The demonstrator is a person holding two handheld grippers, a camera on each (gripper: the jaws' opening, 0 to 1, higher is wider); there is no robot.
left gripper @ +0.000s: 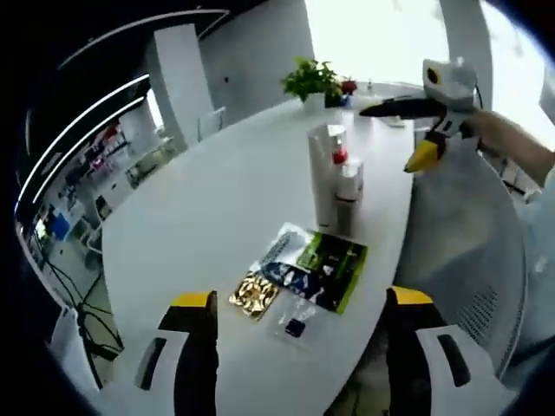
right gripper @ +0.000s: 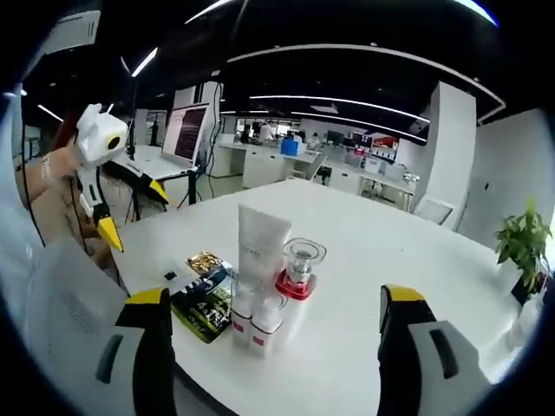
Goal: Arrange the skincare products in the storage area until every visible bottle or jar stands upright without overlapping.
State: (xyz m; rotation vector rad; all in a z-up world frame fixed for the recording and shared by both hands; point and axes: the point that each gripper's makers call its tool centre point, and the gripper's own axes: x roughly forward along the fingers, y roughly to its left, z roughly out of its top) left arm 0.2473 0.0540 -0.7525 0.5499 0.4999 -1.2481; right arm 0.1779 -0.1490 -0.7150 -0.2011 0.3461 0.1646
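Blown-out window glare; ceiling strip lights; soft focus, edges warped.

In the left gripper view the tall tube hides part of the small bottles behind it, and their labels are too blurred to read. The print on the flat packets is unreadable too. In the right gripper view the potted plant is cut by the edge, and the tube blocks the surface behind it.
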